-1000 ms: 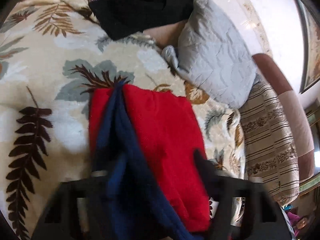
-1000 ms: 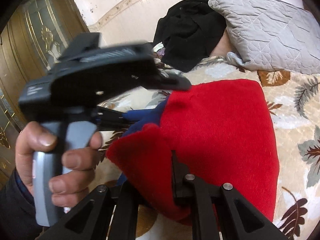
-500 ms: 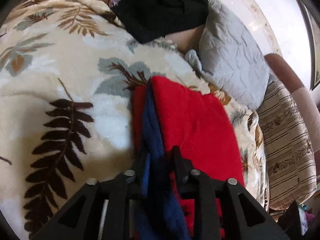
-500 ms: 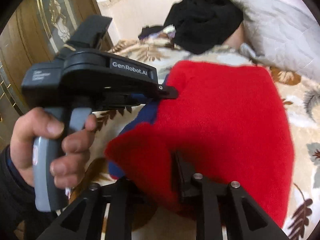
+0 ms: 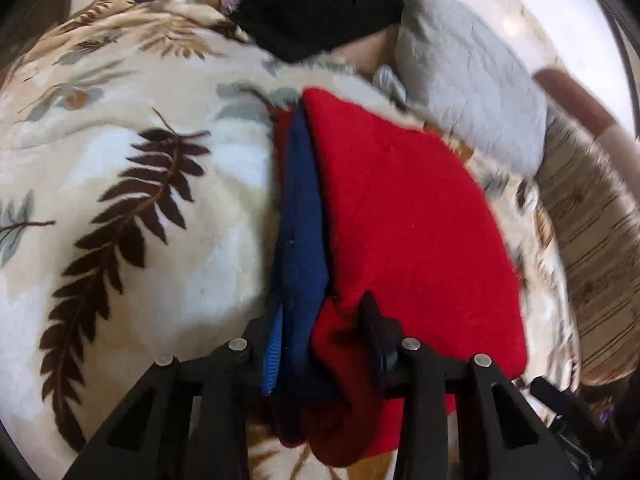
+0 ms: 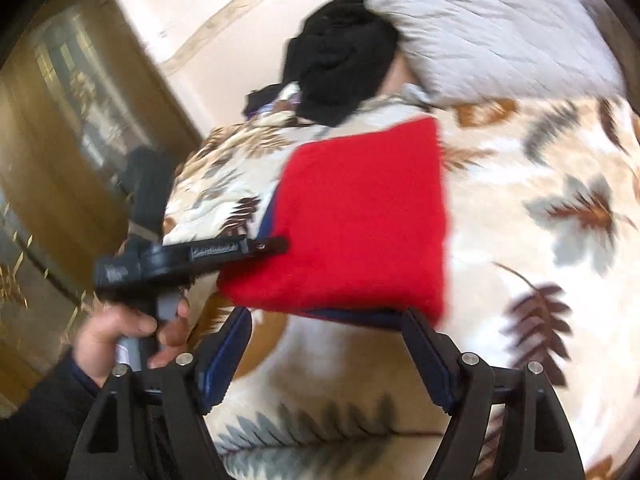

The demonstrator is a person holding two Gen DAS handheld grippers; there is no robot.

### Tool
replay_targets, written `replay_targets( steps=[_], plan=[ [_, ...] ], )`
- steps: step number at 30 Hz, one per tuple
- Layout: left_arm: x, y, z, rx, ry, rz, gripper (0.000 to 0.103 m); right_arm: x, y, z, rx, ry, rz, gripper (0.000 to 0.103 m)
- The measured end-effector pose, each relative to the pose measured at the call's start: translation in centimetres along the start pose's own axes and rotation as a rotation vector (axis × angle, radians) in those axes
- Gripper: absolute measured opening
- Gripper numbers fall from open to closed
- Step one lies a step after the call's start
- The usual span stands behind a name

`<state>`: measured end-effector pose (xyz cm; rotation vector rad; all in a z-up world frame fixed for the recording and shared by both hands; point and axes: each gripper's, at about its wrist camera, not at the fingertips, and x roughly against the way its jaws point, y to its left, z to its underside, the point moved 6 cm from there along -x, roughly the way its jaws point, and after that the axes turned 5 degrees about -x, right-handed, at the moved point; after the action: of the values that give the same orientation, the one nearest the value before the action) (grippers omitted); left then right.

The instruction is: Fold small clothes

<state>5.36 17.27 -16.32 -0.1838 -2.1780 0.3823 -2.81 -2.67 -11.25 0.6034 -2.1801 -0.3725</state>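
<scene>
At the left of the right wrist view, the left gripper (image 6: 276,245) comes in from the side, held by the person's left hand (image 6: 132,330), and pinches the near left corner of the red garment (image 6: 360,216); the left wrist view shows its fingers closed over bunched red and navy cloth. The garment lies folded into a neat block on the leaf-patterned blanket (image 6: 540,240), with a navy layer (image 5: 298,208) peeking out along its left and near edges. The likely trouble starts here: if this gripper pulls or lifts while clamped on only one corner, the stacked layers could slide apart, the navy part dragging out from under the red and spoiling the fold. To the right, the right gripper (image 6: 326,344) hangs with its jaws spread wide and nothing between them, just short of the near edge; coming in low, it could snag and rumple that edge. No container is in view; a black clothes heap (image 6: 340,60) and a grey pillow (image 6: 500,36) lie beyond.
</scene>
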Motion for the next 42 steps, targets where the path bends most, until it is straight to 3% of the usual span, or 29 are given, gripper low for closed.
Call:
replay_targets(
  steps=[4,6,7,12,13,15,16,17,20,23,25,27,29,30,33,34,35,37,40,42],
  plan=[
    [3.0,-1.9,-1.1,-0.059,-0.083,-0.091,0.04,1.2,-2.6,-0.3,-0.063,-0.001,0.035,0.081],
    [3.9,-3.0,-1.0,-0.087,-0.115,-0.114,0.062,1.4,-3.3,-0.4,-0.087,0.005,0.044,0.081],
    [4.1,-3.4,-1.0,-0.095,-0.125,-0.134,0.066,1.5,-3.7,-0.4,-0.106,0.01,0.037,0.081],
    [3.1,-5.1,-0.3,-0.192,-0.116,-0.189,0.067,1.0,-5.3,-0.2,-0.202,0.048,-0.035,0.081],
    [2.8,-4.9,0.0,-0.217,-0.104,-0.231,0.067,0.8,-5.7,-0.3,-0.231,0.056,-0.061,0.081],
    [0.6,-3.3,0.8,-0.228,-0.024,-0.335,0.056,0.3,-6.4,-0.9,-0.279,0.062,-0.093,0.081],
    [-0.3,-2.3,1.3,-0.195,0.011,-0.309,0.056,0.0,-6.7,-1.3,-0.292,0.064,-0.103,0.081],
    [-0.1,-1.8,1.3,-0.155,-0.004,-0.272,0.056,-0.5,-6.8,-1.7,-0.3,0.075,-0.109,0.081],
    [1.4,-1.9,0.8,-0.123,-0.026,-0.258,0.056,-2.3,-6.7,-3.0,-0.327,0.12,-0.157,0.081],
    [3.4,-3.4,-0.6,-0.149,-0.112,-0.236,0.057,-3.7,-6.5,-4.5,-0.323,0.132,-0.18,0.081],
    [3.8,-4.6,-1.9,-0.174,-0.147,-0.209,0.067,-4.6,-6.8,-5.6,-0.338,0.136,-0.183,0.081],
    [3.0,-5.1,-3.0,-0.195,-0.17,-0.213,0.07,-5.8,-7.1,-7.1,-0.355,0.143,-0.186,0.081],
    [0.7,-4.9,-3.5,-0.213,-0.119,-0.259,0.07,-7.1,-7.3,-8.3,-0.363,0.154,-0.195,0.081],
    [-1.4,-4.0,-3.2,-0.207,-0.042,-0.281,0.07,-8.3,-7.2,-9.0,-0.369,0.182,-0.216,0.081],
    [-2.7,-2.8,-3.0,-0.143,-0.026,-0.202,0.07,-11.7,-7.7,-10.5,-0.364,0.223,-0.175,0.079],
    [-2.5,-2.7,-3.1,-0.131,-0.024,-0.191,0.069,-12.8,-7.6,-10.9,-0.348,0.238,-0.168,0.072],
    [-2.5,-2.6,-3.1,-0.131,-0.025,-0.186,0.068,-13.2,-7.0,-11.1,-0.307,0.251,-0.163,0.053],
    [-2.5,-2.4,-2.8,-0.136,-0.031,-0.176,0.068,-12.4,-4.8,-11.5,-0.139,0.23,-0.054,0.047],
    [-2.6,-2.4,-2.6,-0.138,-0.032,-0.158,0.068,-11.6,-4.2,-11.3,-0.108,0.218,-0.017,0.047],
    [-2.5,-2.5,-2.7,-0.132,-0.034,-0.154,0.068,-11.7,-5.1,-11.7,-0.158,0.215,-0.056,0.059]
  ],
)
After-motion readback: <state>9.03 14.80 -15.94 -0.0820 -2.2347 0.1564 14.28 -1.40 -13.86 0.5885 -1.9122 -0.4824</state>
